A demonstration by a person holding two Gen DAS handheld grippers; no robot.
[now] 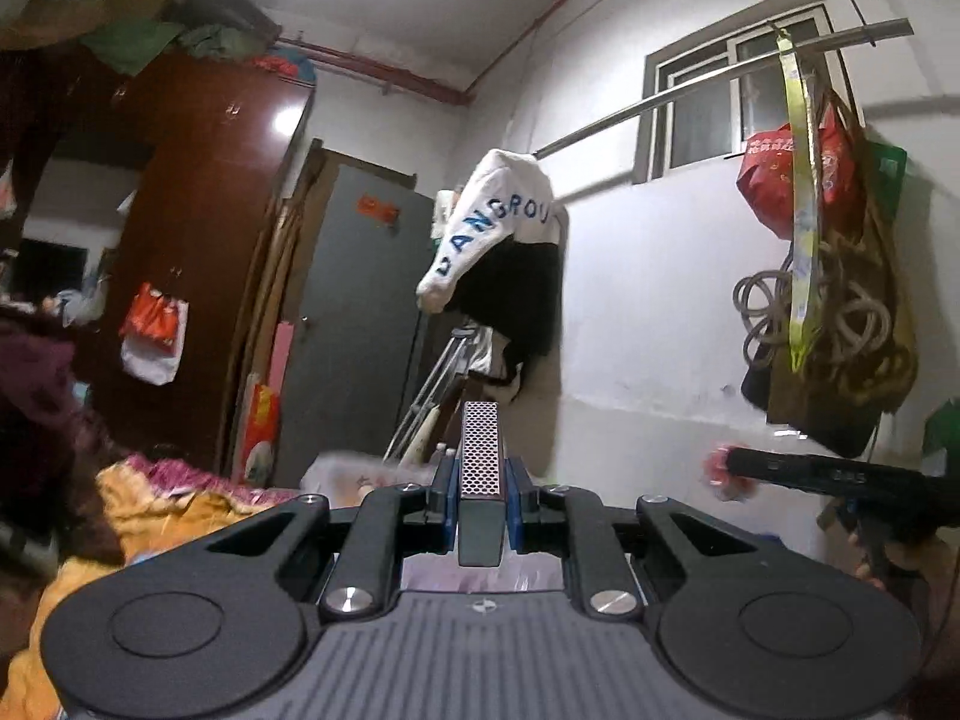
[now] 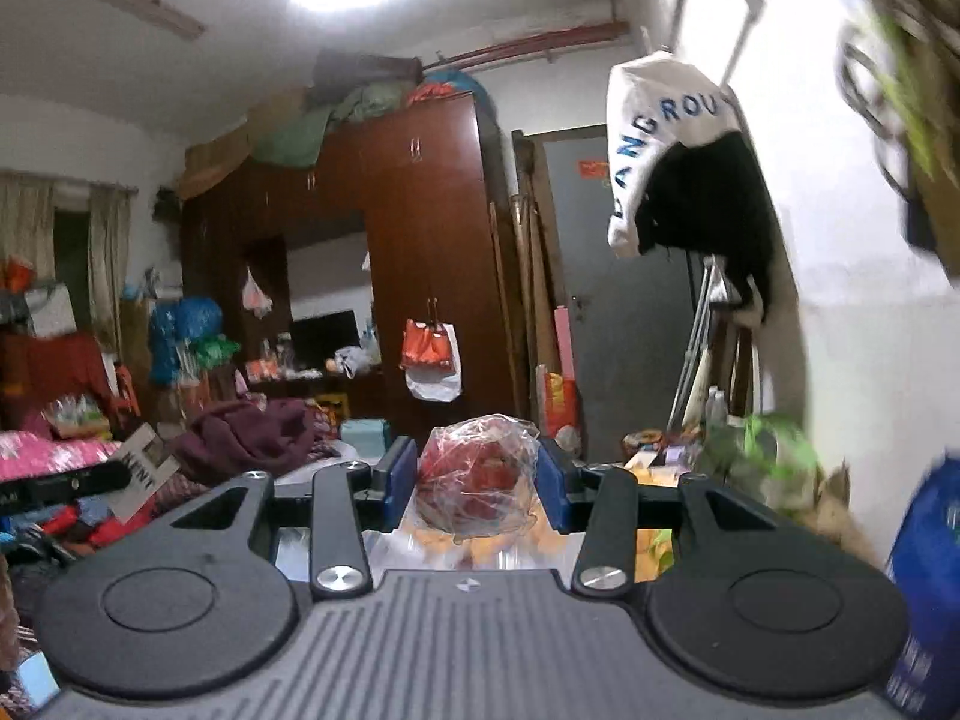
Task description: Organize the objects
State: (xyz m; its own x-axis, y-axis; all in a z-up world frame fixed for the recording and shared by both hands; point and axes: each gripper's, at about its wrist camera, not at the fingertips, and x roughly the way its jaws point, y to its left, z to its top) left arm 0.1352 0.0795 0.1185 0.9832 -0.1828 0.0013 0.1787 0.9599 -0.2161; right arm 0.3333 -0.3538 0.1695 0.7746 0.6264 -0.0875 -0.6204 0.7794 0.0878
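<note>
Holding two things up in the air at once: your left gripper (image 1: 481,501) is squeezing a slim box with a dotted striking strip (image 1: 480,450), probably a matchbox, and it's sticking straight out toward 12 o'clock between the blue pads (image 1: 451,495), both pressing on its sides. Your right gripper (image 2: 477,480) is clamping a red lump wrapped in clear plastic (image 2: 477,474), sitting dead center between the fingers, wrap bulging out above them.

In the left view, you're pointing at the white wall with the white lettered jacket (image 1: 498,222) hanging at 12 o'clock, the gray door (image 1: 354,312) at 10, and the other gripper poking in at 3, blurry. In the right view, the dark wooden wardrobe (image 2: 414,252) is sitting at 11 o'clock and the messy bed (image 2: 240,432) at 9, with a blue bag (image 2: 927,570) smearing by at 4.
</note>
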